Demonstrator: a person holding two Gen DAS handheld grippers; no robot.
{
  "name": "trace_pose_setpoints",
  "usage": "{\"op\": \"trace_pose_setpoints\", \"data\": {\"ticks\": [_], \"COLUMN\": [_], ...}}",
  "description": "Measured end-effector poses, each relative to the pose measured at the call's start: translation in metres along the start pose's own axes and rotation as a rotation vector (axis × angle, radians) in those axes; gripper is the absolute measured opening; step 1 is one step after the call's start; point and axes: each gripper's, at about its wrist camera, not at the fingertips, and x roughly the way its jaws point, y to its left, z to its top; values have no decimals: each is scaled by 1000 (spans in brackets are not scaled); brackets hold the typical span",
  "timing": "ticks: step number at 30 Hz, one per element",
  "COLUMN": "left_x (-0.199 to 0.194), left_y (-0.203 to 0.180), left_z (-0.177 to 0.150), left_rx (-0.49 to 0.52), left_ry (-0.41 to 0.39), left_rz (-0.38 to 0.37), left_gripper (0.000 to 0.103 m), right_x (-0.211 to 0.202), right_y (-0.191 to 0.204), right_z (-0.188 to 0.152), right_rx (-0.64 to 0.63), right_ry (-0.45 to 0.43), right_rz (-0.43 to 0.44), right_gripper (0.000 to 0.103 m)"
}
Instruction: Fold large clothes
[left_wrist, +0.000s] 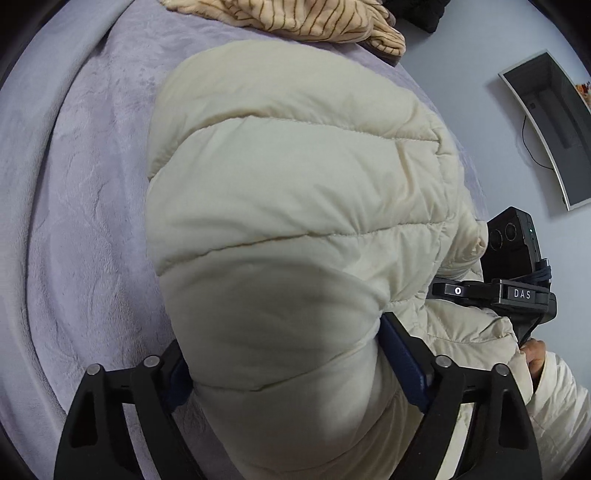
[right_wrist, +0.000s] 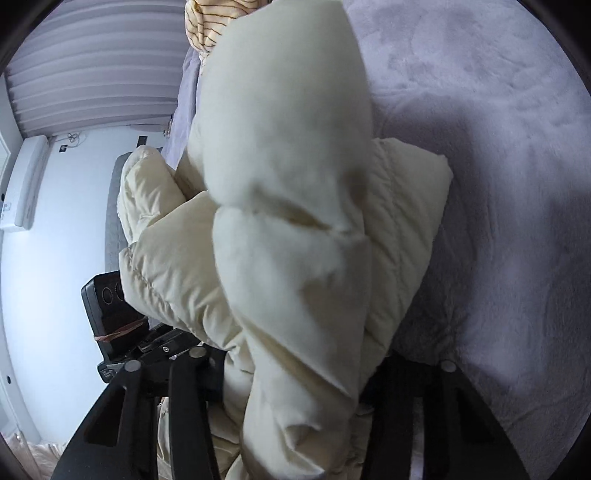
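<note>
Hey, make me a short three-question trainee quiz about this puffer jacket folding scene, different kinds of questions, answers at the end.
1. True or false: the cream puffer jacket lies on a lavender blanket.
2. What sits between the left gripper's fingers? A) striped fabric B) a padded fold of the jacket C) nothing
3. Fill in: beyond the jacket's far end lies a tan fabric with brown ____.

Key: 1 true. 2 B. 3 stripes, on the striped fabric.
</note>
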Motion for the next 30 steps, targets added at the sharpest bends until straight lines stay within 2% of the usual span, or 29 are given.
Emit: {"op": "trace_pose_setpoints", "data": {"ticks": [2,4,10,16,19,30], "left_x": [-10,-22,-63,-102,-123,-136], "left_y": [-8,-13,-18,-20,-9,23], "left_z": [-4,-10,-27,-66,-81,-156], "left_rx": [23,41,47,61,47,-32], "left_ry": [-14,-23,-38,-42,-35,21], "left_rz": [9,20,29,56,70,125], "left_gripper": [81,81,81,81,81,81], "right_x": [-4,-9,-20,-21,-14,27], "right_y": [2,5,30,57,65,64], "right_z": [-5,-11,-39,-78,-99,-161], "right_rx": [11,18,10,5,11,61], "right_ry": [-13,-22,-20,-16,-7,71], "right_rz": [8,28,53,84,93,74], "right_gripper": [39,37,37,37,37,37]}}
